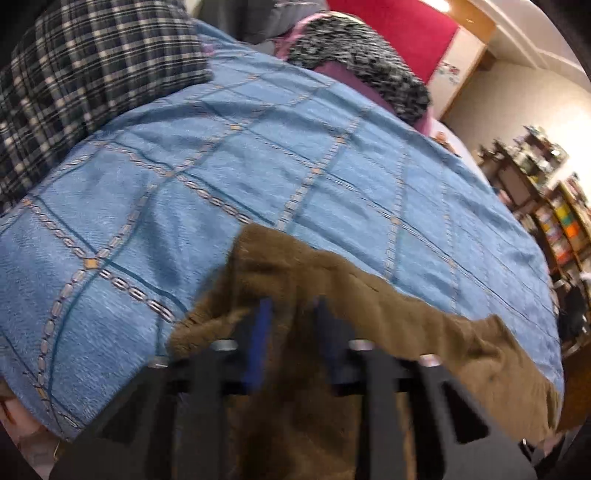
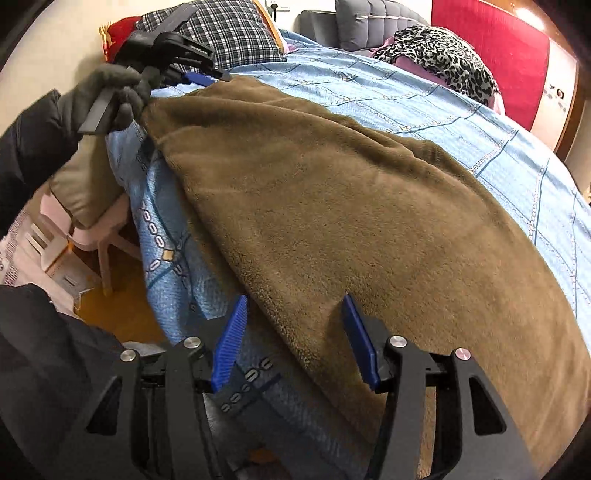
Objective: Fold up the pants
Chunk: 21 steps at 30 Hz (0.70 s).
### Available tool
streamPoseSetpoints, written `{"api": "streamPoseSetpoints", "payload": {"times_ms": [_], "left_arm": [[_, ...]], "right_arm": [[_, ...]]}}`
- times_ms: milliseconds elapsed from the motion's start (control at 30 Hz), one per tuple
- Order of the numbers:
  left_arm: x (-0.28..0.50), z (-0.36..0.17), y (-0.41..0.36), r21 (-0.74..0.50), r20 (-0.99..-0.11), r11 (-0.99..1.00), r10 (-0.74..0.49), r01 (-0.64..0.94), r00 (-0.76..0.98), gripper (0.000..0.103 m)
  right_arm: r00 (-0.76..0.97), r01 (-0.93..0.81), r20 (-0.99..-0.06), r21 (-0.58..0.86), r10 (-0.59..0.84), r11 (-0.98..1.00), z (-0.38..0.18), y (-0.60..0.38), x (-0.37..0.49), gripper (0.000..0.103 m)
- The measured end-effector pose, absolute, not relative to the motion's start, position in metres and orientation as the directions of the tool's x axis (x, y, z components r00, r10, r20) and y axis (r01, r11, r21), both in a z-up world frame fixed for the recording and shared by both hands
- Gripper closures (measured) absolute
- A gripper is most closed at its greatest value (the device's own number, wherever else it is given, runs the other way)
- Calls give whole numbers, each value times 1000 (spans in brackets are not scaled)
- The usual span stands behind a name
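Brown fleece pants (image 2: pixel 351 206) lie spread along the near side of a bed with a blue patterned cover (image 2: pixel 461 122). My right gripper (image 2: pixel 293 314) is open, its blue pads on either side of the pants' near edge where it meets the cover. My left gripper (image 1: pixel 291 314) is shut on the far end of the pants (image 1: pixel 369 295); its view is blurred. In the right wrist view the left gripper (image 2: pixel 207 75) shows at the upper left, held by a gloved hand (image 2: pixel 110 92), pinching the pants' far corner.
A plaid pillow (image 2: pixel 229 33) and a leopard-print fabric (image 2: pixel 443 59) lie at the head of the bed. A pink stool with a cushion (image 2: pixel 85 206) stands on the wooden floor left of the bed. Shelves (image 1: pixel 554 206) stand beyond the bed.
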<state>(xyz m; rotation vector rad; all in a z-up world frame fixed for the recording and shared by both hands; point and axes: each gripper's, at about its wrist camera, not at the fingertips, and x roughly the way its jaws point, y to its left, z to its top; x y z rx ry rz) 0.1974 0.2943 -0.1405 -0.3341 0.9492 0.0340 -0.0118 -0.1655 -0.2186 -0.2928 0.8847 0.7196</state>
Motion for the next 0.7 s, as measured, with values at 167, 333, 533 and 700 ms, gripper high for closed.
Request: {"api": "streamPoseSetpoints", "payload": {"times_ms": [167, 333, 533, 700], "left_arm": [[212, -132, 309, -190, -782, 944, 21, -270, 622, 100], [213, -127, 313, -211, -781, 944, -6, -255, 625, 100], [199, -125, 271, -188, -803, 977, -92, -104, 589, 77], [187, -124, 231, -72, -809, 997, -66, 12, 584, 35]], "right_arm": [[409, -642, -786, 114, 464, 758, -218, -172, -6, 77], [331, -651, -756, 250, 565, 717, -214, -191, -14, 95], [285, -654, -780, 267, 557, 708, -228, -189, -20, 95], [269, -648, -761, 310, 590, 696, -222, -190, -14, 73]]}}
